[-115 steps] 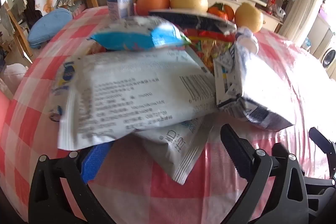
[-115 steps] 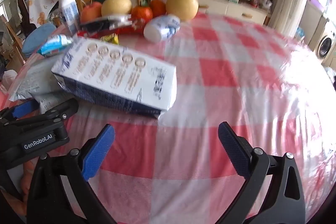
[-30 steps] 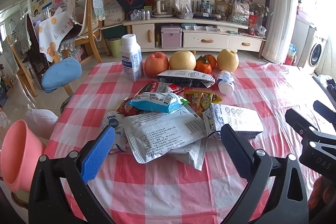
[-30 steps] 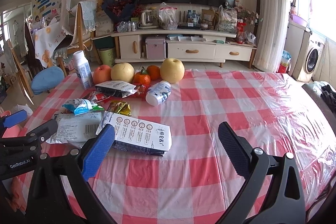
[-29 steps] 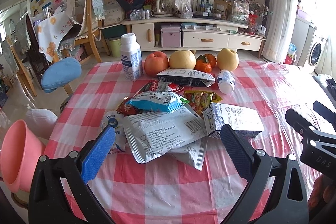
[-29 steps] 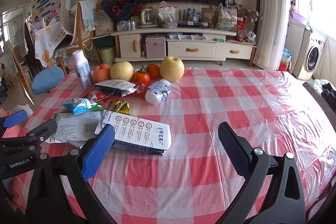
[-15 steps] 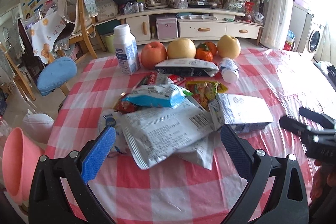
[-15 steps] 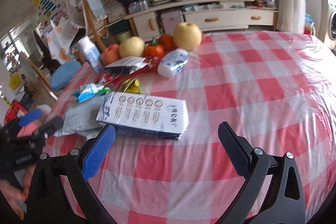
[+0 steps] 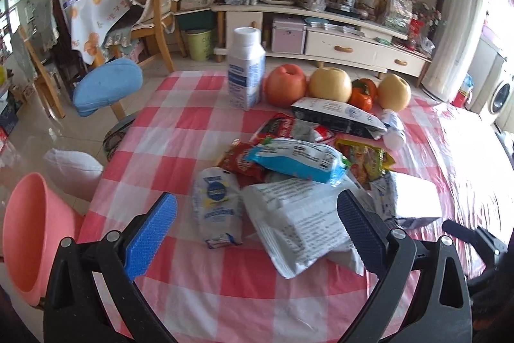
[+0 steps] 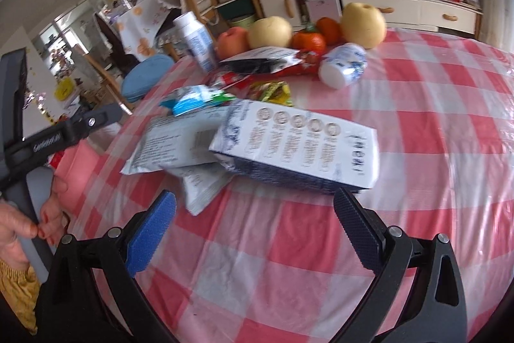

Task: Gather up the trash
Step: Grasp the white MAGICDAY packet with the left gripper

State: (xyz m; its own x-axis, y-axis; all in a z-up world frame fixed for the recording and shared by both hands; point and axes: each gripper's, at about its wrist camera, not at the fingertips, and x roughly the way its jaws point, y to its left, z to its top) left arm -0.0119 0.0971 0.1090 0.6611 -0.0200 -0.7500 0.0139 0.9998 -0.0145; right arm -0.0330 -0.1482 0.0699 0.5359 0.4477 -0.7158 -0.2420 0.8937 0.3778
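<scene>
A heap of trash lies on the red-checked table (image 9: pixel 180 130): a large white wrapper (image 9: pixel 298 224), a small white packet (image 9: pixel 217 211), a blue-white wrapper (image 9: pixel 298 159), red wrappers (image 9: pixel 244 161) and a flattened white carton (image 10: pixel 298 147), also in the left wrist view (image 9: pixel 414 198). My left gripper (image 9: pixel 257 227) is open and empty, just above the white wrapper and small packet. My right gripper (image 10: pixel 253 221) is open and empty, just in front of the carton. A pink bin (image 9: pixel 29 233) stands by the table's left edge.
At the table's far side stand a white bottle (image 9: pixel 245 69), an apple (image 9: pixel 286 84), pears (image 9: pixel 329 84) and oranges (image 9: pixel 361 94). A small bottle (image 10: pixel 342 68) lies on its side. A blue stool (image 9: pixel 107 85) and chairs stand left of the table.
Both grippers have moved forward and down toward the heap, and both views have turned somewhat left. Both stay open and empty.
</scene>
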